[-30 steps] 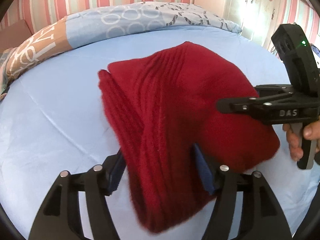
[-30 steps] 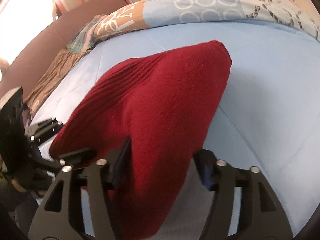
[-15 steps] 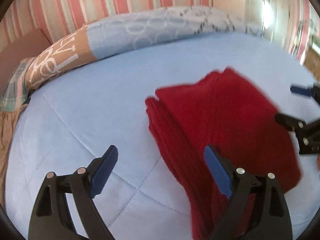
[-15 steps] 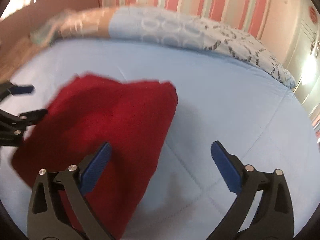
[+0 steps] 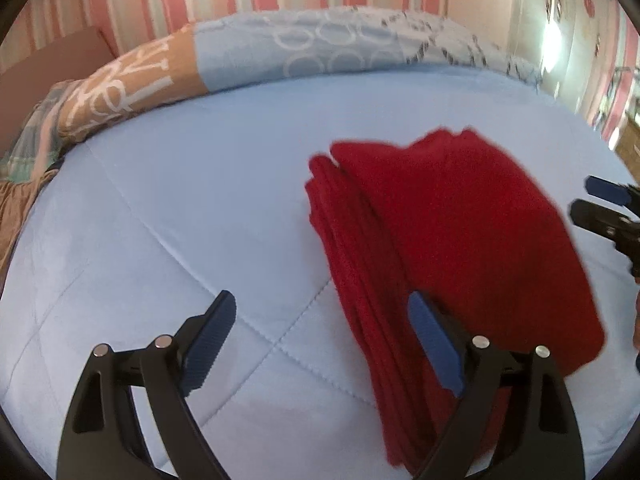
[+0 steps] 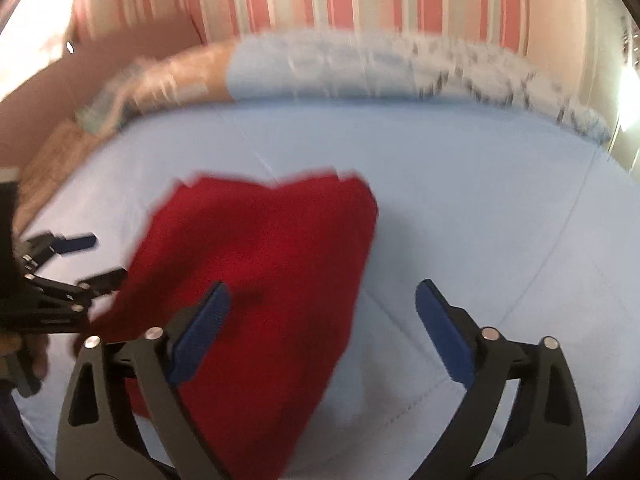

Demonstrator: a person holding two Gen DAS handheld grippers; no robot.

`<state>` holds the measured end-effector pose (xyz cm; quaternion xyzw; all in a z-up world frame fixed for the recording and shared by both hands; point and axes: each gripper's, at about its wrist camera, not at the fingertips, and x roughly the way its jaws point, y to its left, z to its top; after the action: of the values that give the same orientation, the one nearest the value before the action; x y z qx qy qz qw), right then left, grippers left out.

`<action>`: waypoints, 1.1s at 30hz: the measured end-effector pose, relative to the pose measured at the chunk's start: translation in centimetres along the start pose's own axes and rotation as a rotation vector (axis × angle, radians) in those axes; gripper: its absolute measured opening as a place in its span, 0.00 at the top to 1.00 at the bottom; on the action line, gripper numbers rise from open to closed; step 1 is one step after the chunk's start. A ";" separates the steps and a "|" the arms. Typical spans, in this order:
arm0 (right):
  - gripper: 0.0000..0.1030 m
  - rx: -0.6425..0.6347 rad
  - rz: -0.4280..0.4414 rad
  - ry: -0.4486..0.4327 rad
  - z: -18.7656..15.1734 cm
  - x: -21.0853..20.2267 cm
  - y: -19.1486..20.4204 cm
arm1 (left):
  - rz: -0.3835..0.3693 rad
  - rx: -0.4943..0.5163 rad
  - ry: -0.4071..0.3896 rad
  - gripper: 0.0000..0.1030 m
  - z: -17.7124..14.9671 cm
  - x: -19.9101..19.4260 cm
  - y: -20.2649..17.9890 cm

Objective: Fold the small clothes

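Both claws gape wide with nothing between the pads. The left claw (image 5: 322, 344) hangs over the bed (image 5: 168, 208) with its right-hand pad above the near edge of the red knit garment (image 5: 452, 240); the right claw (image 6: 320, 328) has one pad over its corner. A trailing pad could snag the loose knit and drag the stacked layers apart. Farther back, the patterned quilt (image 5: 320, 48) lines the striped wall.

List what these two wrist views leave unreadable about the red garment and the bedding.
- Red garment: near end cut off by the bottom edge and the left gripper, left wrist view.
- Its knit texture and edges: motion-blurred, right wrist view.
- Patterned quilt: print smeared by blur, right wrist view.
- Garment type: cannot tell; folded.
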<state>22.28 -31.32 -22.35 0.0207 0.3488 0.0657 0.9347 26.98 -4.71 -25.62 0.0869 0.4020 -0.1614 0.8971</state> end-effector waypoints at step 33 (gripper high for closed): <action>0.03 0.060 -0.189 -0.195 -15.5 -17.7 10.7 | 0.162 -0.125 -0.200 0.02 -15.5 -20.9 -5.0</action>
<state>-2.27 -23.26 -21.67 0.0221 0.2586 -0.0353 0.9651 1.34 -0.37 -20.33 0.0466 0.3114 -0.0711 0.9465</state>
